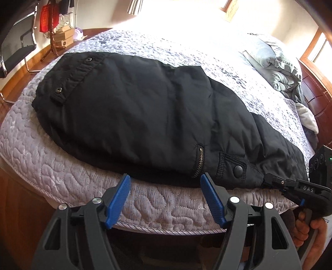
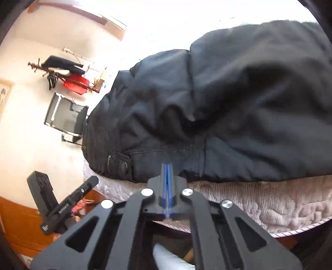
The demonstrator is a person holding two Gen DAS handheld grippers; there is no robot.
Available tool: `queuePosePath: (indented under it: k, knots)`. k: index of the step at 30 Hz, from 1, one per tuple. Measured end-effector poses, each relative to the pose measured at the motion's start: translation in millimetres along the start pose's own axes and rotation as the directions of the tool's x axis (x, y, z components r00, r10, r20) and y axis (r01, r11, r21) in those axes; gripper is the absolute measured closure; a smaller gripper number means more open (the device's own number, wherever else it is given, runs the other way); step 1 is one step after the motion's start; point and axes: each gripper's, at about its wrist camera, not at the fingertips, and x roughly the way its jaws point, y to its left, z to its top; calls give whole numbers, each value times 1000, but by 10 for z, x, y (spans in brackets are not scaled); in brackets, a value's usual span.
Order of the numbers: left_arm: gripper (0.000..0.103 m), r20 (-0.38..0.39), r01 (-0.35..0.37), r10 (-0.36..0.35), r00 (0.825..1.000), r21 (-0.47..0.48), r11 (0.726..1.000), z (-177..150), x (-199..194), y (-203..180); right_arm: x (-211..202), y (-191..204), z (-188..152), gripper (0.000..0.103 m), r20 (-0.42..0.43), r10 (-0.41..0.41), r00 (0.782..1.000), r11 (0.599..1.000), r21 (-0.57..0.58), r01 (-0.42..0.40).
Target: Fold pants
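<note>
Black padded pants (image 1: 132, 116) lie folded over on a quilted bed (image 1: 62, 166), with snap buttons, a zip and a pocket tab near the front edge. My left gripper (image 1: 166, 182) is open, its blue pads just short of the pants' near edge. My right gripper (image 1: 269, 181) touches the pants' right front corner. In the right wrist view the right gripper (image 2: 167, 166) has its blue pads pressed together at the hem of the pants (image 2: 228, 103); whether fabric is pinched between them is not clear. The left gripper (image 2: 91, 180) shows at lower left.
A crumpled grey duvet (image 1: 276, 68) lies at the bed's far right by a wooden headboard (image 1: 317, 97). A black chair (image 1: 14, 41), a coat stand with a red bag (image 1: 48, 18) and boxes stand beyond the bed's left side on a wooden floor.
</note>
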Motion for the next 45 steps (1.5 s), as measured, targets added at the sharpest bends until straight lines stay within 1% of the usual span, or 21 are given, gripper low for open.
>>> queuePosePath:
  k: [3,4,5,7,8,9,11,13,15,16,18,20,21,23,25,27,30,33,35,40,45]
  knots:
    - [32,-14,-67,68,998,11,998,-5,33,-33,59,59,-54,103,-26,-91,995,994,-55,90]
    - [32,-14,-90,90,996,16,996,4,38,-55,70,85,-74,103,-28,-106,994,992,-77,103]
    - [32,-7,-110,111,994,20,994,16,25,-79,80,105,-88,99,-26,-109,994,991,-85,107]
    - [29,-2,-212,213,977,32,977,57,24,-144,102,137,-98,98,-29,-103,994,990,-94,100]
    - [25,-4,-262,263,965,53,964,87,37,-194,100,154,-94,97,-33,-102,994,990,-102,98]
    - [16,-9,-293,294,956,70,953,121,49,-236,110,132,-108,95,-34,-109,993,988,-113,104]
    - [16,17,-299,298,954,57,953,161,15,-265,112,150,-86,92,-30,-128,991,983,-134,123]
    - [7,27,-314,313,949,42,948,179,-8,-289,91,174,-50,90,-19,-155,988,977,-151,150]
    - [5,39,-271,269,962,52,961,186,-6,-292,43,191,-31,90,-2,-193,981,967,-171,189]
    - [5,57,-263,260,964,50,964,180,-4,-275,17,199,-22,90,5,-211,977,961,-181,208]
    - [5,84,-310,306,948,35,950,185,31,-214,-15,208,-12,89,15,-236,972,954,-187,234]
    - [5,136,-378,375,917,3,926,184,27,-125,1,217,13,85,15,-250,968,952,-179,249]
    - [5,147,-378,376,915,-17,926,192,22,-66,8,216,21,84,13,-256,966,951,-177,255]
    - [5,134,-313,322,937,-84,946,194,7,111,73,238,43,84,5,-270,963,946,-184,266]
    - [11,131,-236,262,956,-184,954,184,-5,321,126,261,44,83,0,-289,957,940,-190,284]
    - [15,144,-159,203,969,-268,950,181,-13,508,185,280,36,76,-3,-297,955,936,-199,291]
    - [18,120,-30,81,990,-375,927,199,52,788,253,331,16,76,-16,-297,955,932,-222,286]
    - [21,132,71,-12,991,-455,888,193,84,1005,314,395,11,76,-21,-306,952,922,-258,290]
    - [21,135,113,-56,989,-466,878,215,107,1101,345,410,19,76,-23,-303,953,921,-264,287]
    - [26,100,160,-127,987,-486,859,252,201,1294,341,339,36,75,-26,-265,964,939,-233,252]
    - [27,110,183,-149,983,-484,856,258,174,1328,328,281,32,73,-27,-228,973,952,-214,217]
